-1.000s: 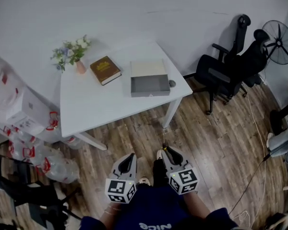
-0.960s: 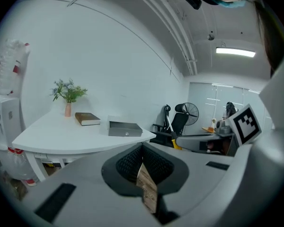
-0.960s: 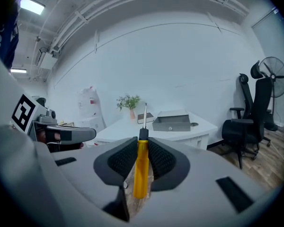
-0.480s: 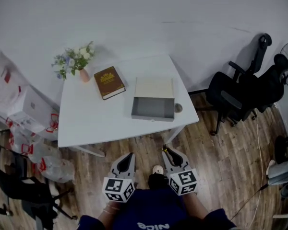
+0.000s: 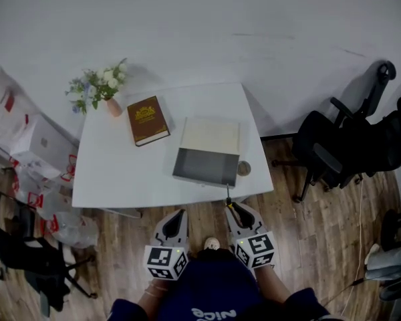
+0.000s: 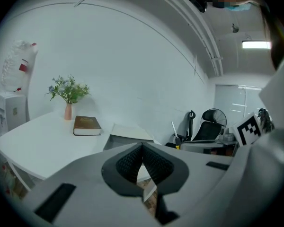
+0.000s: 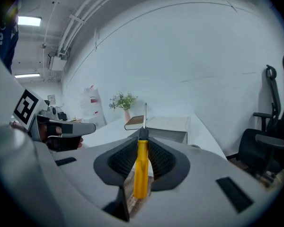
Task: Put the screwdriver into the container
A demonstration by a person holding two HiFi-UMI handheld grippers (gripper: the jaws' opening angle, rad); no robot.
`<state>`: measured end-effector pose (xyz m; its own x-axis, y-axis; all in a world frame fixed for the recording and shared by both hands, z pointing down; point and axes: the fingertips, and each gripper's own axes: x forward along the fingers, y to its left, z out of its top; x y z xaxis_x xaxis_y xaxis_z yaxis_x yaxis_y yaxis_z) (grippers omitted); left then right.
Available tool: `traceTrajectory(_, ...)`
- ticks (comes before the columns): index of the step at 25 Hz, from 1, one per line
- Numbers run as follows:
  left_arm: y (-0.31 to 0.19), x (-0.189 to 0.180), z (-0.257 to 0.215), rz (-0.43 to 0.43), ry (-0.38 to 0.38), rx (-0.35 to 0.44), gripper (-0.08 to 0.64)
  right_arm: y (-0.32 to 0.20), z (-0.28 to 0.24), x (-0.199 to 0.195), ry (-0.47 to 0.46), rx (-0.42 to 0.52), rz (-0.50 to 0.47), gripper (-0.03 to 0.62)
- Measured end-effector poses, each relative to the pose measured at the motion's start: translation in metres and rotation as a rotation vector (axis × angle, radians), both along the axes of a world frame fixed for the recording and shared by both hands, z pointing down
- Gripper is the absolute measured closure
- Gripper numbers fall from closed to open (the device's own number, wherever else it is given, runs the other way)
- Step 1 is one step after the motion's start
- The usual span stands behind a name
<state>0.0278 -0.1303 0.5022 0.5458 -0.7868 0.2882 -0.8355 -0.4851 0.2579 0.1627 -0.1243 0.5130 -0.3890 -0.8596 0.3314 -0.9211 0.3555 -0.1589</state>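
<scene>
Right tongs (image 7: 142,143) clamp the screwdriver (image 7: 141,171), shaft forward; left tongs (image 6: 142,148) sit together, empty. The container (image 5: 206,168) lies open on the desk (image 5: 120,172) ahead: approach level, lower the screwdriver inside before releasing.

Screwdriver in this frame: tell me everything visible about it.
The screwdriver has a yellow, plastic-looking handle, a black collar and a thin metal shaft. It is clamped by the handle between the right gripper's ribbed black pads, shaft pointing forward toward the white table. Nothing else touches it.
</scene>
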Motion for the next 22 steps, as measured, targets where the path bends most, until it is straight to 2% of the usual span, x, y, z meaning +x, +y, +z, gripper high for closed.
traceTrajectory(11,-0.033,0.0,0.001,-0.032,-0.01,-0.004,0.543,-0.029,0.001,0.006,-0.004,-0.015,-0.003,0.506)
traceTrajectory(16,-0.044,-0.006,0.001,-0.015,-0.005,-0.012,0.543,-0.039,0.0,0.003,0.014,-0.026,0.013,0.506)
traceTrajectory(19,-0.052,-0.012,-0.007,-0.023,0.028,0.001,0.543,-0.047,-0.002,0.001,0.032,-0.017,0.0,0.506)
traceTrajectory(22,-0.057,-0.018,-0.009,-0.024,0.01,0.013,0.543,-0.061,-0.005,0.0,0.061,-0.003,-0.024,0.506)
